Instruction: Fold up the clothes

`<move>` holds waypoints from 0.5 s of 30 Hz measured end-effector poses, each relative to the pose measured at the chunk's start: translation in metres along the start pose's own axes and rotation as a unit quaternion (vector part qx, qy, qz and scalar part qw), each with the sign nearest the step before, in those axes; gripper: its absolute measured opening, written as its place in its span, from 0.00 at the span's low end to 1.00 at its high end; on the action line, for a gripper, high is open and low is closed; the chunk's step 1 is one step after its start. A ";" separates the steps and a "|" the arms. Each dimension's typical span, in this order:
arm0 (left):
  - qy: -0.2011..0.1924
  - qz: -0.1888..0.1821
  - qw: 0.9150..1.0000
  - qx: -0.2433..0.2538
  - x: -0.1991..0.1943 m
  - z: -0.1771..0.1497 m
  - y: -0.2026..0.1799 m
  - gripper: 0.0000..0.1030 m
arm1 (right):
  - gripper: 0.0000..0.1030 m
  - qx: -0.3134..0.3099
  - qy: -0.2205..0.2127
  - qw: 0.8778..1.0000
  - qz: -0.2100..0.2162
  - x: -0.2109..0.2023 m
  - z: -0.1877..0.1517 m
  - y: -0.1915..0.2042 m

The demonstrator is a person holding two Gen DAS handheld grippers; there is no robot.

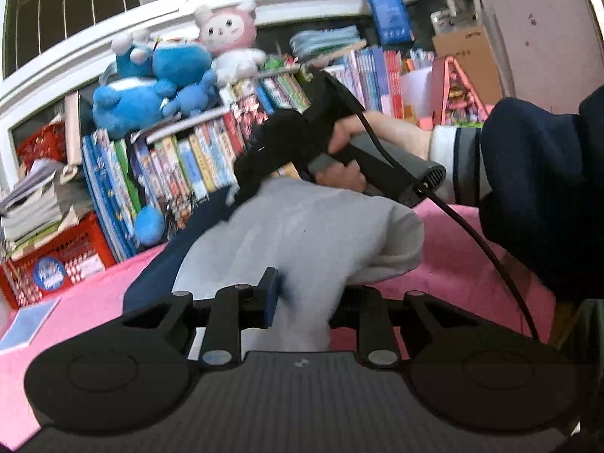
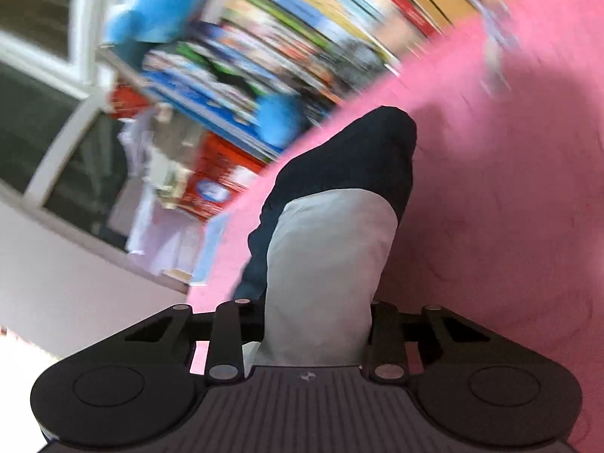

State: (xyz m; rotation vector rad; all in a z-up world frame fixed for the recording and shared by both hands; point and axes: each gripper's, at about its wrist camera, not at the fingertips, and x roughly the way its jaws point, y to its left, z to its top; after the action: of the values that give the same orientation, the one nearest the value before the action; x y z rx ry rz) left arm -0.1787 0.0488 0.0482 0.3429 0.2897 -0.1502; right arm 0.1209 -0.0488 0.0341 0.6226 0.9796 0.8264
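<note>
A soft grey fleece garment with a dark navy panel (image 1: 302, 234) is bunching into thick rounded folds, its matte knit catching little light. It is lying on a fuzzy pink cloth covering the bench (image 1: 453, 260), whose nap is showing faint creases.

Behind the bench, a row of glossy upright picture books (image 1: 211, 158) is lining a white-framed window ledge, with plump blue plush toys (image 1: 151, 90) and a pink-and-white plush doll (image 1: 230, 41) sitting on top, and a red plastic lattice crate (image 1: 56, 264) standing at the end.

The left tongs (image 1: 305, 294) are pinching a grey fold, one blue pad pressing into it. The right tongs (image 2: 317, 317) are gripping the grey end of the same garment, which is stretching away from them toward the navy part. A hand in a navy sleeve (image 1: 377, 139) is holding the right tool's grey handle above the cloth.
</note>
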 end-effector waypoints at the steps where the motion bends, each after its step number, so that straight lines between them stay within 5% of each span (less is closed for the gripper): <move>1: -0.009 0.000 1.000 0.003 0.002 0.005 -0.001 0.22 | 0.31 -0.024 -0.014 1.000 -0.001 -0.009 0.006 0.011; 5: -0.023 -0.020 1.000 -0.004 0.020 0.019 -0.005 0.22 | 0.31 -0.082 -0.068 0.994 -0.023 -0.041 0.025 0.019; 10: 0.025 -0.077 0.996 -0.029 0.059 0.015 -0.022 0.27 | 0.38 -0.013 -0.044 0.995 -0.087 -0.034 0.038 -0.052; 15: 0.061 -0.095 0.993 0.022 0.065 0.002 -0.048 0.37 | 0.75 0.050 -0.049 0.995 -0.071 -0.038 0.025 -0.098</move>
State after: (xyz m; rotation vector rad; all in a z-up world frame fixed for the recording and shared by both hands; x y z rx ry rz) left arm -0.1262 -0.0024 0.0156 0.3681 0.4398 -0.3242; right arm 0.1630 -0.1366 -0.0133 0.6657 0.9686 0.6181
